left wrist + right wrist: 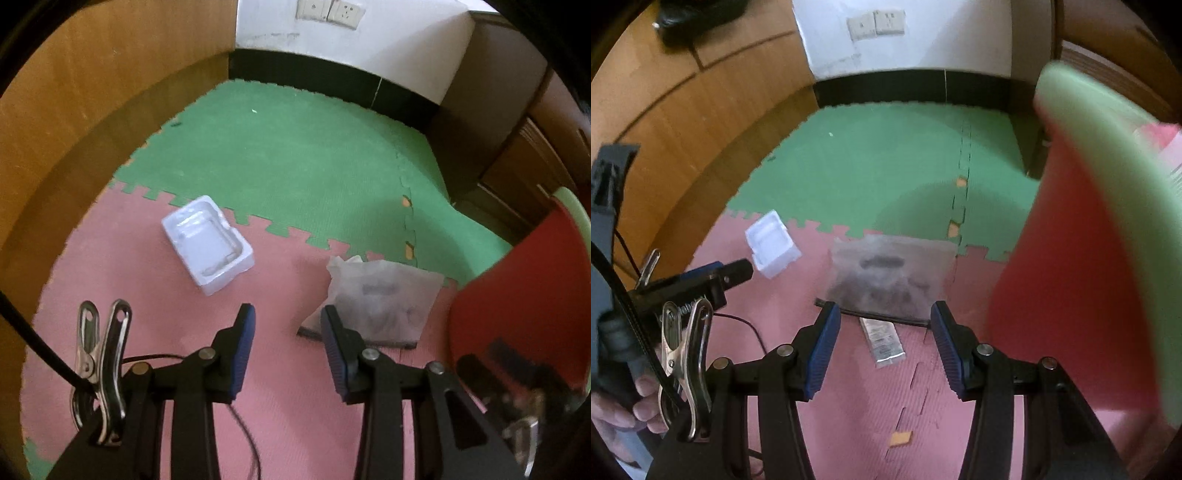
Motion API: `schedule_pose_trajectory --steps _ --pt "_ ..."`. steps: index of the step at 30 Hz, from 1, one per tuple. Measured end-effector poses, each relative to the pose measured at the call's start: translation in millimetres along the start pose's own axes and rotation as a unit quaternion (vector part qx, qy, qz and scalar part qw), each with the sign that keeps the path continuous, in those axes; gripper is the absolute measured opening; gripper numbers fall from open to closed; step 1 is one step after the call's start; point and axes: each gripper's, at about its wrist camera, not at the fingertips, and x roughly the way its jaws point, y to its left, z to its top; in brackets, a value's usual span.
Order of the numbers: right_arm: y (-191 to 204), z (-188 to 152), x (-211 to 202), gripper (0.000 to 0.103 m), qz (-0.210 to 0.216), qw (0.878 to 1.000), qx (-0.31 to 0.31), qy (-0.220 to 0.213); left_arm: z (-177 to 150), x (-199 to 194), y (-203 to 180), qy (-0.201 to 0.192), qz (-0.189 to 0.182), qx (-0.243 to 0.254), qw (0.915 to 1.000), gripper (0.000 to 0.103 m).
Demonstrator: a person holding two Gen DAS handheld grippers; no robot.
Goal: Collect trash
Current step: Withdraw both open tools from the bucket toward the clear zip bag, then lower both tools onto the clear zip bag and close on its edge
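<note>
A white plastic tray lies on the pink foam mat; it also shows in the right wrist view. A translucent grey bag lies flat to its right, and shows in the right wrist view too. A small silver wrapper lies just in front of the bag. My left gripper is open and empty, above the mat between tray and bag. My right gripper is open and empty, over the bag's near edge and the wrapper. A red bin with a green rim stands close on the right.
The floor is pink foam mat near me and green mat beyond. Wooden panels close the left side, a white wall with sockets the back. The red bin stands right. The left gripper shows at left.
</note>
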Motion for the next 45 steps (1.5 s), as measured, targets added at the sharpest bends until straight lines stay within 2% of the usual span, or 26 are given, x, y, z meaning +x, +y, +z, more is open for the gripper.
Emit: schedule_pose_trajectory --steps 5,11,14,18,20,25,30,33,40,42,44,45 --pt "-10 1 38 0.052 -0.016 1.0 -0.001 0.008 5 32 -8 -0.008 -0.013 -0.004 0.9999 0.042" --pt "-13 1 77 0.052 -0.042 0.999 -0.01 0.014 -5 63 -8 -0.008 -0.007 0.036 0.9993 0.046" --pt "-22 -1 98 0.052 -0.048 0.998 0.015 0.023 -8 77 -8 0.0 -0.011 0.051 0.9986 0.047" --pt "-33 -5 116 0.052 -0.036 0.997 0.056 0.026 -10 94 -8 0.017 -0.04 0.045 0.998 0.047" --pt "-34 -8 122 0.053 -0.031 0.997 0.065 0.026 -11 100 -9 0.023 -0.054 0.045 0.9972 0.047" --pt "-37 -14 135 0.053 -0.026 0.996 0.078 0.031 -12 106 -12 0.026 -0.06 0.044 0.9969 0.047" --pt "-41 -19 142 0.053 -0.012 0.994 0.101 0.025 -14 104 -11 0.039 -0.097 0.034 0.994 0.047" --pt "-42 -20 143 0.053 -0.009 0.994 0.103 0.019 -15 102 -14 0.029 -0.092 0.039 0.9946 0.047" --pt "-42 -21 143 0.051 -0.011 0.995 0.1 0.017 -18 113 -12 0.039 -0.104 0.028 0.9934 0.044" --pt "-42 -21 143 0.048 -0.012 0.995 0.097 0.018 -20 112 -13 0.037 -0.1 0.036 0.9936 0.04" --pt "-39 -21 142 0.033 -0.012 0.996 0.09 0.018 -21 108 -18 0.027 -0.087 0.055 0.9943 0.033" --pt "-37 -21 142 0.029 -0.013 0.996 0.085 0.018 -21 107 -20 0.023 -0.082 0.062 0.9944 0.025"
